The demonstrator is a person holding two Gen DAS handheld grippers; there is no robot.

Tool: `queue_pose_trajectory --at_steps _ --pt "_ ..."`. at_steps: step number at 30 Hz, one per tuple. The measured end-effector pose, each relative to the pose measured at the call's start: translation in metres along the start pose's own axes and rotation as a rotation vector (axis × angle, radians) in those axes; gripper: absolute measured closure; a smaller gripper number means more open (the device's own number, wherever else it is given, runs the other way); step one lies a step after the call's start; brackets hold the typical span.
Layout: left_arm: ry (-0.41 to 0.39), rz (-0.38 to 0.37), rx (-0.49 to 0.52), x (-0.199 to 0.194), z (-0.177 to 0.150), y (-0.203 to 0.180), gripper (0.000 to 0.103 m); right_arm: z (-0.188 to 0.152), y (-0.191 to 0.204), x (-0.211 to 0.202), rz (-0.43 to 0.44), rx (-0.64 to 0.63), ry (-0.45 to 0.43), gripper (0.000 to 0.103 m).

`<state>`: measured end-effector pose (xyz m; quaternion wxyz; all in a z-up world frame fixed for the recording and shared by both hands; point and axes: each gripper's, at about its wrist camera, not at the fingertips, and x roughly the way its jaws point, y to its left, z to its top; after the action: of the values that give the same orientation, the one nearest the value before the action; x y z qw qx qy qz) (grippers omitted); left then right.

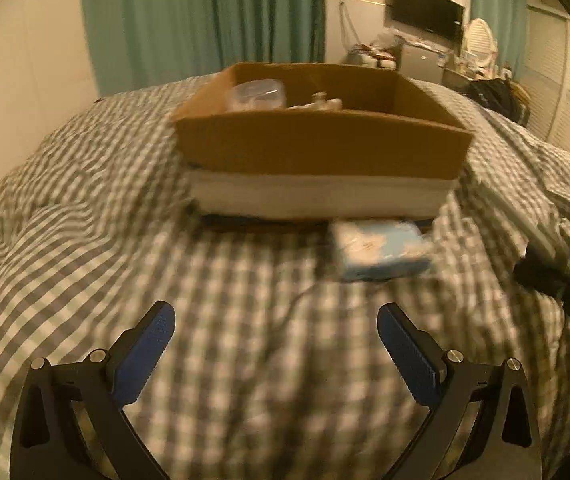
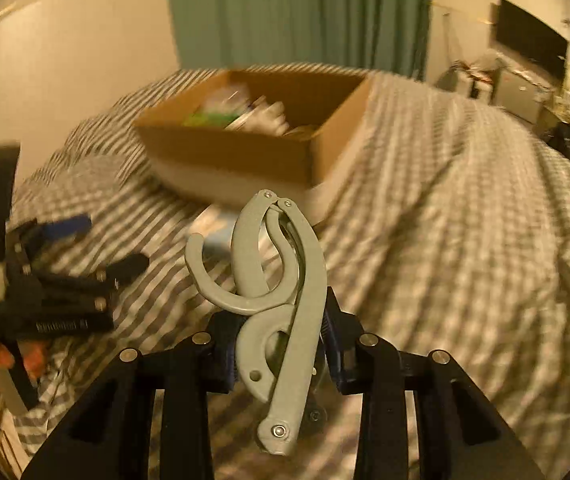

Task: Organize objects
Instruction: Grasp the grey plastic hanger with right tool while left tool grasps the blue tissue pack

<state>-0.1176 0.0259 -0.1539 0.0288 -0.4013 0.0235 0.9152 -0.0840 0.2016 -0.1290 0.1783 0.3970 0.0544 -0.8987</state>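
Right gripper [image 2: 283, 344] clamped on a grey folding hanger [image 2: 281, 300], held above the checked quilt [image 2: 445, 220]; only the right view shows this grip. Left gripper [image 1: 275, 344] spread wide, empty, over the quilt. Blue packet [image 1: 381, 250] lies just before the box [image 1: 325, 148], near its right corner. Box sits mid-bed, holding blurred items. Green curtain [image 1: 205, 12] behind.

One cardboard box [image 1: 321, 148], one blue packet [image 1: 381, 252], one grey folding hanger [image 2: 281, 300], two hand-held grippers.
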Motion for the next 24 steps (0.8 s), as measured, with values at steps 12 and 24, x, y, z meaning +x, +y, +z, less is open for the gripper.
queue_pose_trajectory --at_steps 12,24 --pt "0.06 -0.067 0.053 0.075 0.037 -0.067 0.0 0.01 -0.047 -0.002 -0.031 0.103 -0.037 0.07" --pt "0.085 -0.086 0.019 0.07 0.033 -0.061 0.027 0.004 -0.043 -0.004 -0.059 0.081 -0.03 0.07"
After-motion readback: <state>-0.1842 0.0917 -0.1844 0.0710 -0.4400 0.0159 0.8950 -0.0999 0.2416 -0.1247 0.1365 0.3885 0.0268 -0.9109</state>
